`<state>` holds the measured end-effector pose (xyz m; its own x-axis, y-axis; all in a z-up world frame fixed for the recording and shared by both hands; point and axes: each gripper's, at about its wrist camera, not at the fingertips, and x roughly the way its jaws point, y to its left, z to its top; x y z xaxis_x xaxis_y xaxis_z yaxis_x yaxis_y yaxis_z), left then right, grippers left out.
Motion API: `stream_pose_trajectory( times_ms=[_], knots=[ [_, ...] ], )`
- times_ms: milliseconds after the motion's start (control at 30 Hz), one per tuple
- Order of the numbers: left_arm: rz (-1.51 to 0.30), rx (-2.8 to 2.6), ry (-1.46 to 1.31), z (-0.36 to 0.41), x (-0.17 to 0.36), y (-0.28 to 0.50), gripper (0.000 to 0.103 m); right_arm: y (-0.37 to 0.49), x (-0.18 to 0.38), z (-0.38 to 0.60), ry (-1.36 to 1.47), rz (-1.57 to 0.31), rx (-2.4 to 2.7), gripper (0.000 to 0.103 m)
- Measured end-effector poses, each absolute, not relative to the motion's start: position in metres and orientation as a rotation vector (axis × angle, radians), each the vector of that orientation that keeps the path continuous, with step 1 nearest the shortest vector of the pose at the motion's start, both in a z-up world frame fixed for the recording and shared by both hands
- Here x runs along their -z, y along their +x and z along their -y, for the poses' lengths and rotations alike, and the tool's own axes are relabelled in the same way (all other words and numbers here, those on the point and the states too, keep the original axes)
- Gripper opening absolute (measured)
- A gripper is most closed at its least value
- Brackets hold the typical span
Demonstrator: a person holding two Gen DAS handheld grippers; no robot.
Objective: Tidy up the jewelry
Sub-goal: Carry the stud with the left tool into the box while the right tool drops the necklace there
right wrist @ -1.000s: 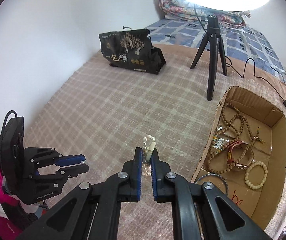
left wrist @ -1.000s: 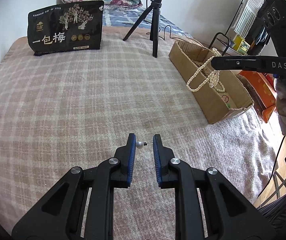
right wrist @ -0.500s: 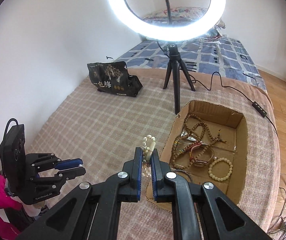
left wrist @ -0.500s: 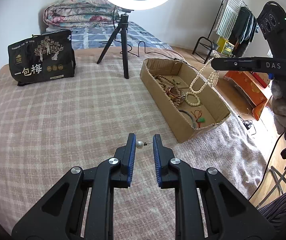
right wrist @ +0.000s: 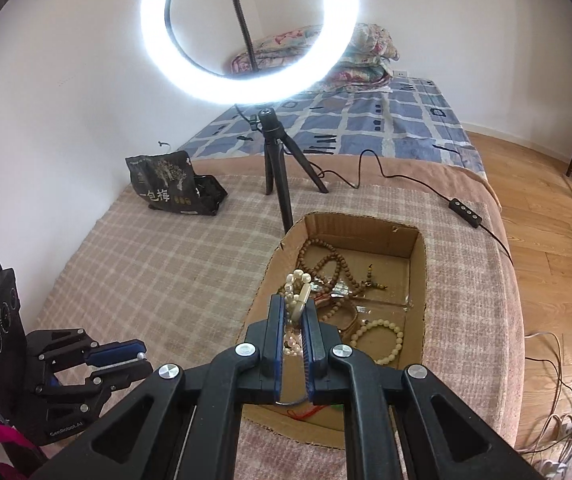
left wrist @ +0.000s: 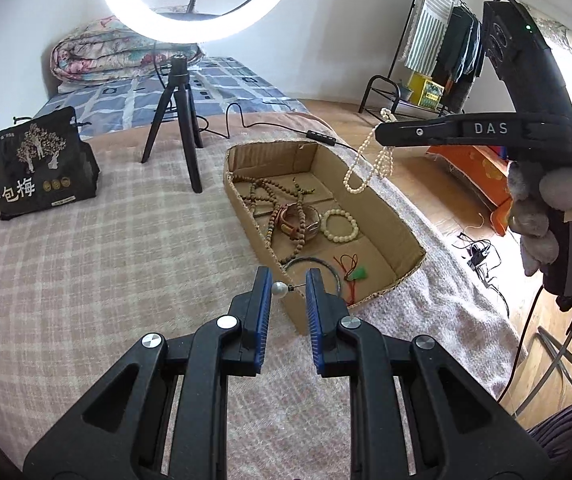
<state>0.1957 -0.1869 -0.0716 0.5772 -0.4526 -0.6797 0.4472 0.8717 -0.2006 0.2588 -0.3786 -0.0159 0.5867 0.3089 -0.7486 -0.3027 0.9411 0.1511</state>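
Observation:
My left gripper [left wrist: 288, 289] is shut on a pearl stud earring [left wrist: 279, 289], held crosswise between the blue pads above the near corner of the cardboard box [left wrist: 380, 196]. My right gripper [right wrist: 295, 309] is shut on a white pearl necklace [right wrist: 296, 285]; in the left wrist view the necklace [left wrist: 368, 166] hangs in loops over the box from the right gripper [left wrist: 384, 133]. The box [right wrist: 418, 280] holds brown bead strands [left wrist: 264, 196], a cream bead bracelet [left wrist: 341, 224], a dark bangle and a green tassel charm [left wrist: 357, 272]. The left gripper also shows at lower left in the right wrist view [right wrist: 136, 360].
A ring light on a black tripod [left wrist: 176, 112] stands on the plaid blanket left of the box, its cable trailing behind the box. A black snack bag [left wrist: 34, 164] stands at far left. The bed edge drops to a wooden floor [right wrist: 558, 216] on the right.
Both grippers have risen and swung toward the box, still holding their items. The box has come near and central in both views; the necklace now hangs over it.

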Motion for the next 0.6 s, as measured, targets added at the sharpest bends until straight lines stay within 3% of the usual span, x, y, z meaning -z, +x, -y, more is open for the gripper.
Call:
stream_pose_trajectory(
  times_ms=[600],
  knots=[
    [-0.808, 0.53, 0.035, 0.244, 0.08, 0.234, 0.016, 0.298, 0.042, 0.399, 0.026, -0.879, -0.263, 0.006]
  ],
)
